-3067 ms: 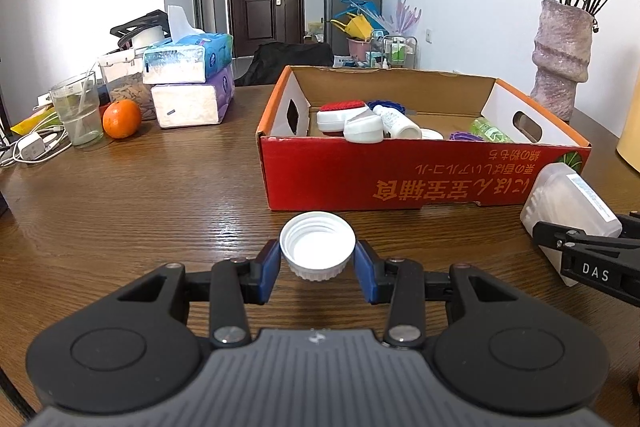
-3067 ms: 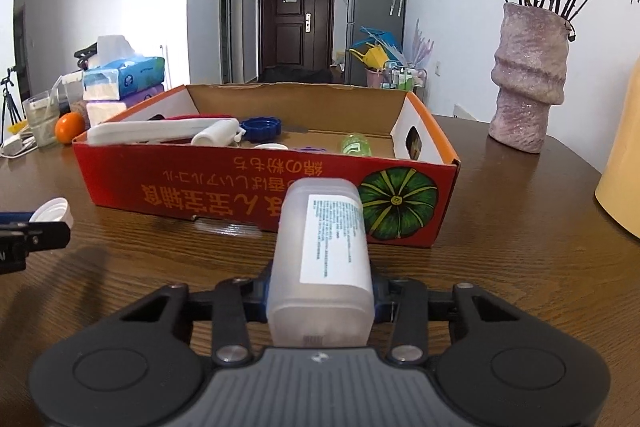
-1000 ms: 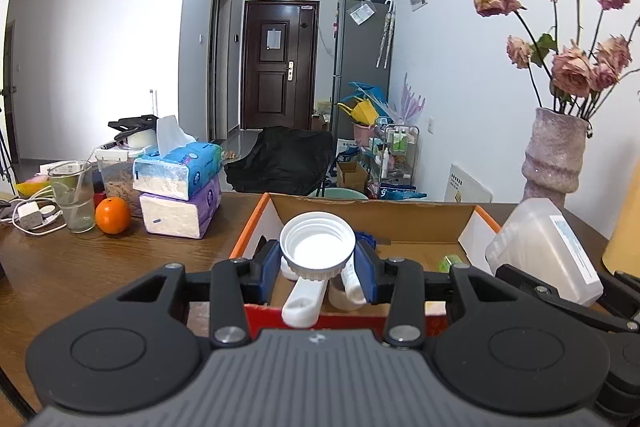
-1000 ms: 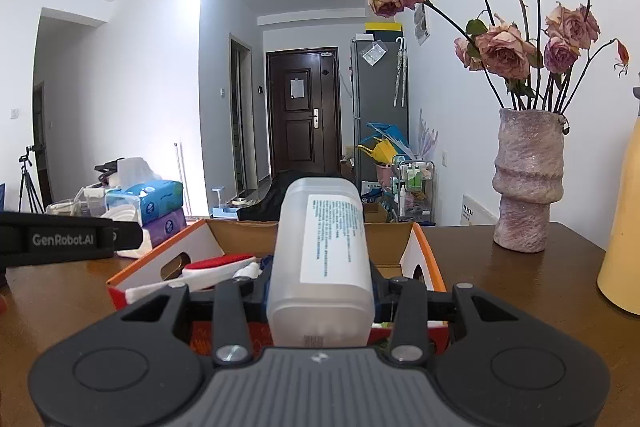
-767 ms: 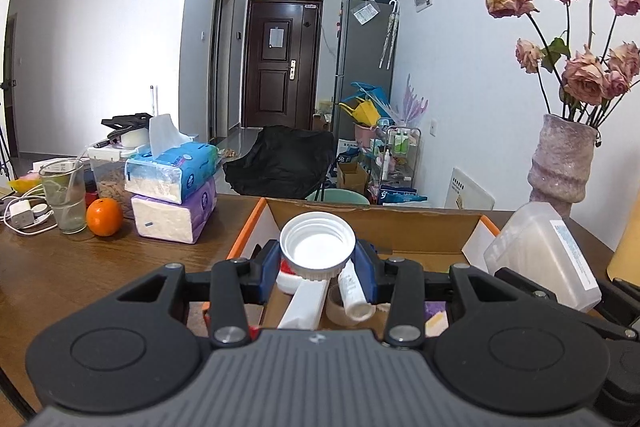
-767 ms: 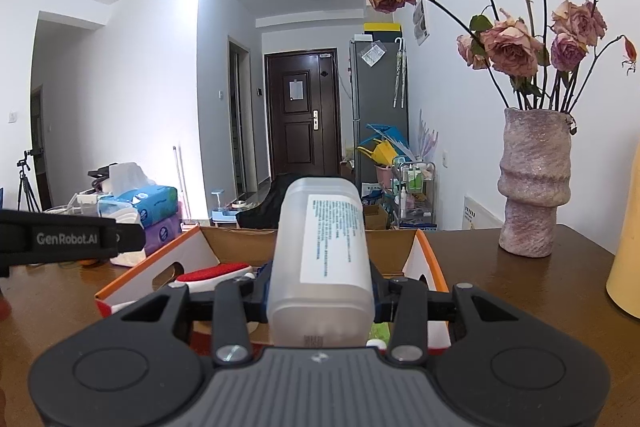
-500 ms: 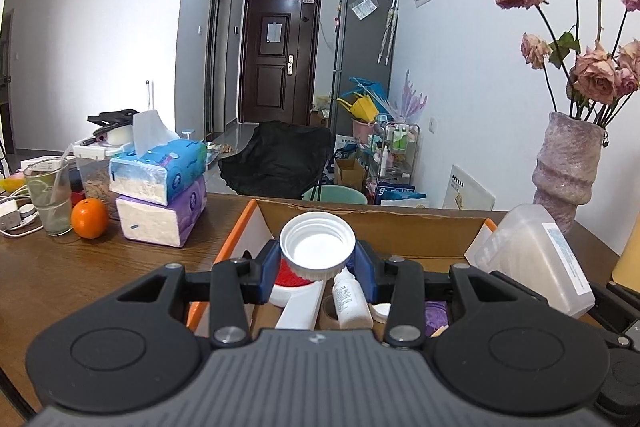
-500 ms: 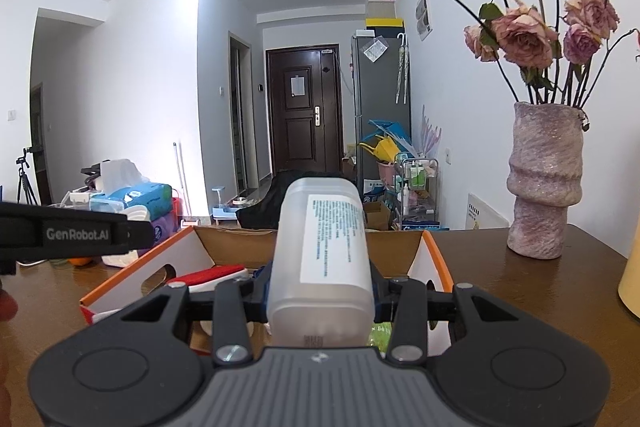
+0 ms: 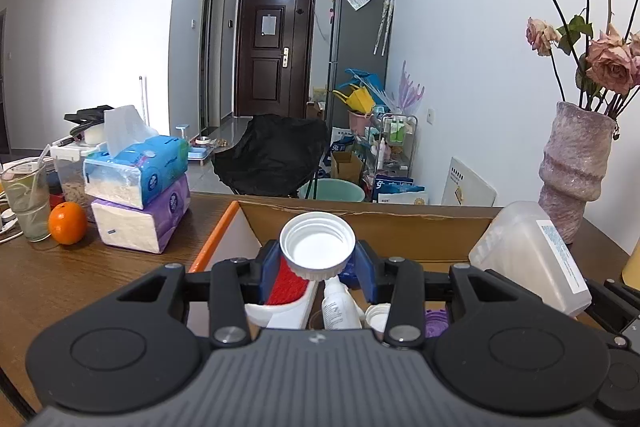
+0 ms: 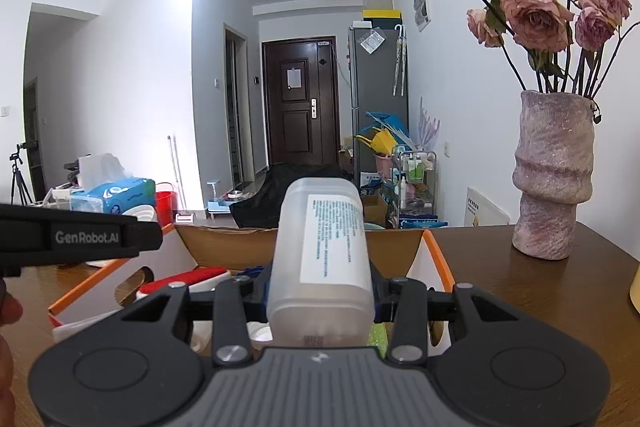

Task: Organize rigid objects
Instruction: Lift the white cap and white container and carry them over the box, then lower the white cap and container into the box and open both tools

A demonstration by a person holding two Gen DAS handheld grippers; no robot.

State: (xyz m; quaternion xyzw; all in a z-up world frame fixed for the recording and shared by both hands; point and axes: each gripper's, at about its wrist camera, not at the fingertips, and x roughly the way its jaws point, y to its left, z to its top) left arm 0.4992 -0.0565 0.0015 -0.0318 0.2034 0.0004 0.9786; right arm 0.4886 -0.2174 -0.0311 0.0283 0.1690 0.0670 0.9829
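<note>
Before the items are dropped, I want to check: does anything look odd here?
The white cap in the left tool is apart from the translucent bottle in the right tool. Nothing looks spilled or broken.

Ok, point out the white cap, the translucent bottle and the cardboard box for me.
white cap (image 9: pixel 317 245), left wrist view, on its hollow inside face.
translucent bottle (image 10: pixel 320 247), right wrist view, on its printed label.
cardboard box (image 9: pixel 400 235), left wrist view, on the far inner wall.

White ribbed cap (image 9: pixel 317 245) and translucent labelled bottle (image 10: pixel 320 259) above the cardboard box (image 9: pixel 360 223).
</note>
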